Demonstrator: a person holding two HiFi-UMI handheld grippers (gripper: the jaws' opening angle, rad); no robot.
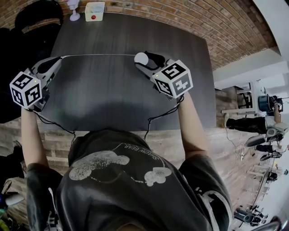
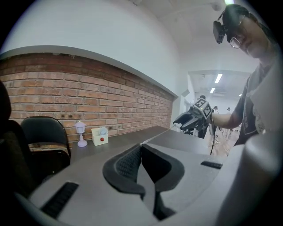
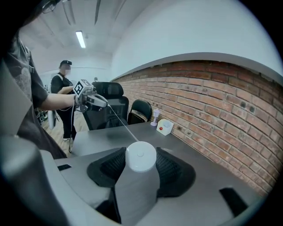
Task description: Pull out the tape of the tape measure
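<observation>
- The right gripper is closed on the tape measure, a small round white case. The two pads press on its sides, so the jaws stand wide apart around it.
- The left gripper has its jaws fully together. They pinch the thin end of the tape at their tip.
- The tape runs as a fine pale line from one gripper to the other, above the far half of the dark table and about parallel to its far edge. It looks straight and tight, not sagging.
- Both grippers are in the air over the table, the left one near its left edge, the right one about over its middle. I judge that they are held well apart in order to draw the tape out of the case.
- The case is gripped on its round sides, I think so that the slot where the tape comes out is free.
- A good length seems to be out already; how much is inside, I cannot tell.
- At the far left corner of the table stand a small white box with a red button and a little lamp, well away from the tape.
</observation>
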